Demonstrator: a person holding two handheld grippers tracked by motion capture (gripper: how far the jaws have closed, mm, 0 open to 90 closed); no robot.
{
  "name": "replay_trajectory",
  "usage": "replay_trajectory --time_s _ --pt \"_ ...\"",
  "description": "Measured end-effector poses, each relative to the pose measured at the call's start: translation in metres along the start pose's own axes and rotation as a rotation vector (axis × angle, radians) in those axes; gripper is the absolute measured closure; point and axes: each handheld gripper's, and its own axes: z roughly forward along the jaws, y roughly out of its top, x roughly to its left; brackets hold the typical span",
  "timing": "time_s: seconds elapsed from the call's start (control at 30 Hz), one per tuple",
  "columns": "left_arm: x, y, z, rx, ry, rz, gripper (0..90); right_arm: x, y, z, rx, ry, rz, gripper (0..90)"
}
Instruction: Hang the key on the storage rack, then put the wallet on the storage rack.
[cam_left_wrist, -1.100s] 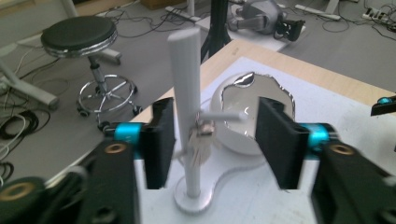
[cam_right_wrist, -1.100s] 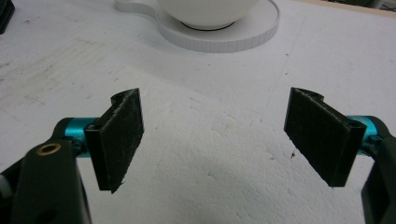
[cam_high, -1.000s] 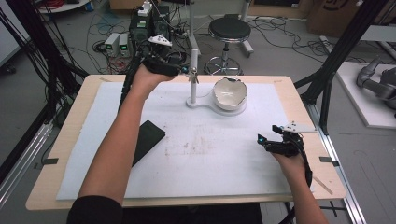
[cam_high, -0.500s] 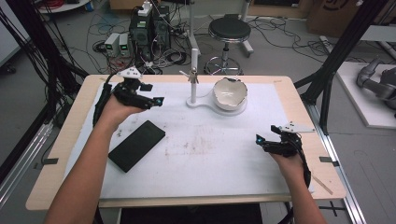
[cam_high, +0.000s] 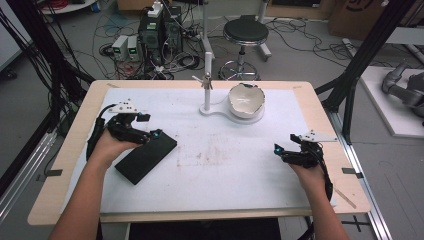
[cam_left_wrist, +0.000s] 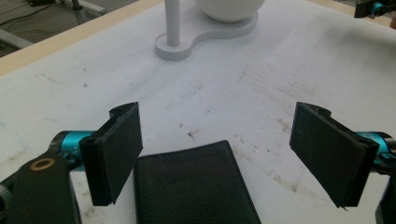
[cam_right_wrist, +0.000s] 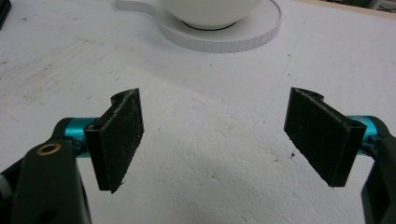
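- The left gripper has its two flat, black, rough-faced pads wide apart and nothing held between them; it hovers over the end of a black wallet with a pebbled, leather-like grain and rounded corners.
- From the high view the wallet is a flat rectangle lying slantwise on the left half of the mat, its far corner under the left gripper.
- The right gripper is likewise fully spread and empty (same matte, faintly fibrous pads on teal mounts), over bare white mat whose surface looks grainy, like foam board, with small dents and dark specks.
- In the high view the right gripper sits near the mat's right edge, well apart from the wallet, with open scuffed mat between the two.
- Farther off stands a smooth white bowl with an uneven rim on a round white base, joined to a slim upright post.
- The mat leaves a strip of pale wooden table showing around it.
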Motion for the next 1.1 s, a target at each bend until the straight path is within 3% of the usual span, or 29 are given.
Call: replay_trajectory --time_s 0.07,0.23,0.4,0.57,0.7,0.8,1.0,1.1 --pt "-0.003 -0.009 0.0 -0.033 -0.009 -0.018 16.9 0.0 0.0 0.0 -0.002 -0.003 0.008 20.1" --pt "-0.005 -0.017 0.001 -0.05 -0.02 -0.018 16.9 -0.004 -0.001 0.0 -0.006 -0.012 0.028 20.1" --pt "-0.001 -0.028 -0.001 -0.024 -0.07 -0.037 17.0 -0.005 -0.001 0.0 -0.009 -0.016 0.032 20.0" --pt "0.005 -0.035 -0.007 -0.022 -0.052 -0.058 17.0 -0.006 -0.001 -0.001 -0.011 -0.018 0.026 20.0" --pt "0.009 -0.038 -0.009 -0.031 -0.04 -0.03 17.0 -0.006 -0.002 -0.001 -0.009 -0.014 0.024 20.0" --pt "0.013 -0.042 -0.009 -0.042 -0.058 -0.032 17.0 -0.005 -0.001 -0.002 -0.012 -0.013 0.024 20.1" --pt "0.023 -0.047 -0.018 -0.07 -0.063 -0.151 17.5 -0.007 -0.002 -0.003 -0.014 -0.017 0.029 20.0" --pt "0.025 -0.05 -0.019 -0.064 -0.033 -0.148 17.5 -0.007 -0.002 -0.002 -0.012 -0.017 0.026 20.1"
